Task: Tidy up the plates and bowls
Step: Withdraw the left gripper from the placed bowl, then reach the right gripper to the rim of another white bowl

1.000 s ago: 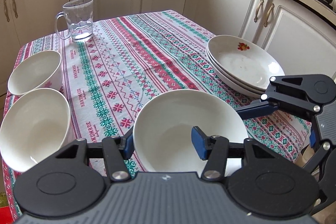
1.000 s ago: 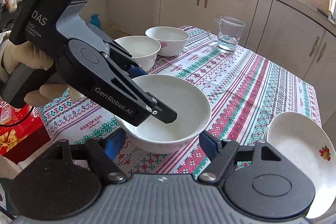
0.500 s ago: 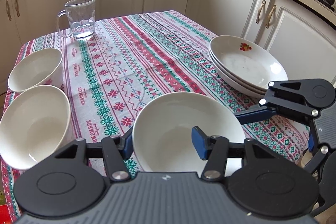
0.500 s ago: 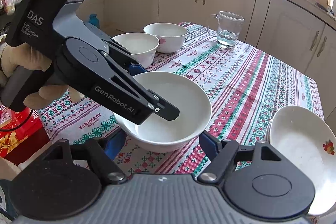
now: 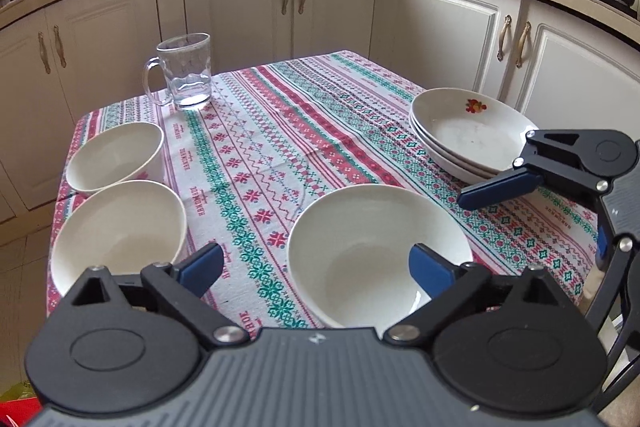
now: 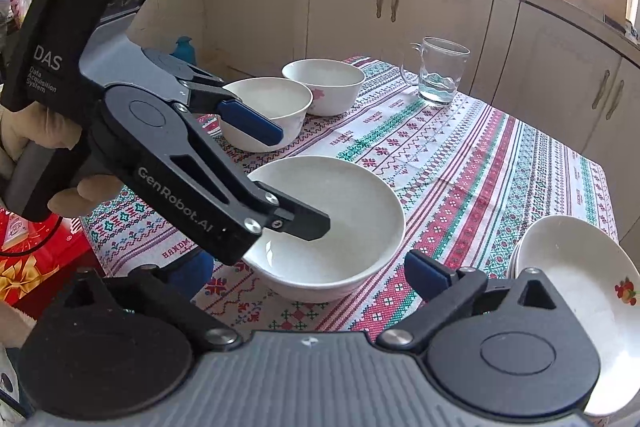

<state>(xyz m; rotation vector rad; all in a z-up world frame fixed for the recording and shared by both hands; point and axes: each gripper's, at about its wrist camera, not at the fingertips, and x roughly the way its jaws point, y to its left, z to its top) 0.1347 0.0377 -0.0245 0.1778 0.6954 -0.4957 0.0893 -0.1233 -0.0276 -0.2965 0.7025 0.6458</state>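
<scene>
Left wrist view: left tool (image 5: 314,265) gaped wide, holding nothing.
Right tool (image 6: 308,269): open, empty.
Done: white floral plates (image 5: 472,135) stacked.
Left: wide white ceramic bowl (image 5: 378,255) apart from two white bowls (image 5: 118,187) on desk.

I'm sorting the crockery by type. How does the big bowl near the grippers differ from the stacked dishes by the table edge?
The big bowl is deep and plain white; the stacked dishes are shallow, and the top one has a red flower print on its rim. The bowl stands alone, while the dishes are nested in a pile. Both are white, empty and upright on the tablecloth.
</scene>
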